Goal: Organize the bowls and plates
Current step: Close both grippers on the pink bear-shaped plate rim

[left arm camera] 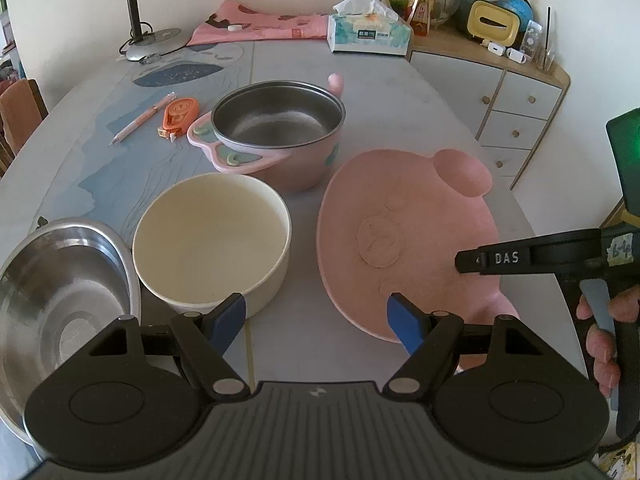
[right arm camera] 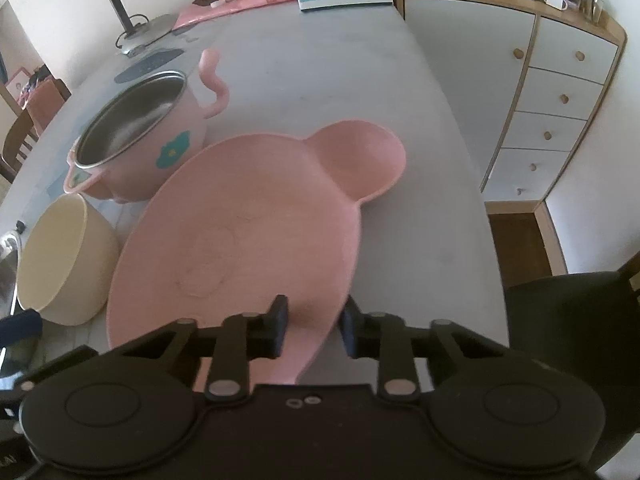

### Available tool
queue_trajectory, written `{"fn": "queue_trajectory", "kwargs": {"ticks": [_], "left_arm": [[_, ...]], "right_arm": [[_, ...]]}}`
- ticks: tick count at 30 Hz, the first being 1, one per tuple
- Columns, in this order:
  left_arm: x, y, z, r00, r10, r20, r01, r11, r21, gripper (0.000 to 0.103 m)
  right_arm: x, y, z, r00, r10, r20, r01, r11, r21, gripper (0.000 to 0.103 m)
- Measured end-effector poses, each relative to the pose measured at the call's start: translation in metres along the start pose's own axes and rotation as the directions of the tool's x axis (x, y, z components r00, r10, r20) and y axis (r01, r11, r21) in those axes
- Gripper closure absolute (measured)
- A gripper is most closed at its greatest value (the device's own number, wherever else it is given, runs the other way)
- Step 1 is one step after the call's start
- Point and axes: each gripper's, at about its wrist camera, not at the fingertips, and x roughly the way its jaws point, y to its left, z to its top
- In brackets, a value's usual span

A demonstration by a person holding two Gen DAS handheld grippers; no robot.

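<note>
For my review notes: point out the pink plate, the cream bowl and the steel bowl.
pink plate (right arm camera: 240, 216), right wrist view, middle of its flat face.
cream bowl (left arm camera: 212, 236), left wrist view, inside floor.
steel bowl (left arm camera: 52, 296), left wrist view, inner wall.

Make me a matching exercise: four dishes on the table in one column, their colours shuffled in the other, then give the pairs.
Things:
1. plate
2. round bowl
3. wide bowl
4. pot

Colours:
A. bare shiny steel all over
B. pink outside, steel inside
C. cream
D. pink all over

Pairs: 1-D, 2-C, 3-A, 4-B
</note>
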Motion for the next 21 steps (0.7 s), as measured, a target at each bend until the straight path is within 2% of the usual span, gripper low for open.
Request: {"fn": "queue_trajectory", "kwargs": {"ticks": [4,11,19,21], "left_arm": [[-0.002,-0.003,-0.002,1.000,-0.009,-0.001,0.009,1.000,0.022,0.025],[-0.001,-0.008,-0.005,0.999,-0.033,-0.017,0.033,0.998,0.045,0.026],[0.002,-0.011,-0.014,0.998,-0.047,-0.049,0.049,0.997,0.051,0.026],[0.006,-0.011,-0.019,0.995,-0.056,-0.079,0.059,0.998,0.037,0.035]], "right_arm": [[-0.002,-0.007,0.001,1.000,0.028,-0.005,-0.028,1.000,-0.001,0.086],[-0.015,-0.012,-0.010,0.995,0.096,-0.029,-0.098,0.991,-0.090,0.088],[-0.040,-0.023,-0.043,0.969,0.211,-0.125,-0.232,0.956,-0.182,0.093],[-0.044,-0.025,-0.052,0.965,0.220,-0.144,-0.246,0.950,-0.194,0.093]]}}
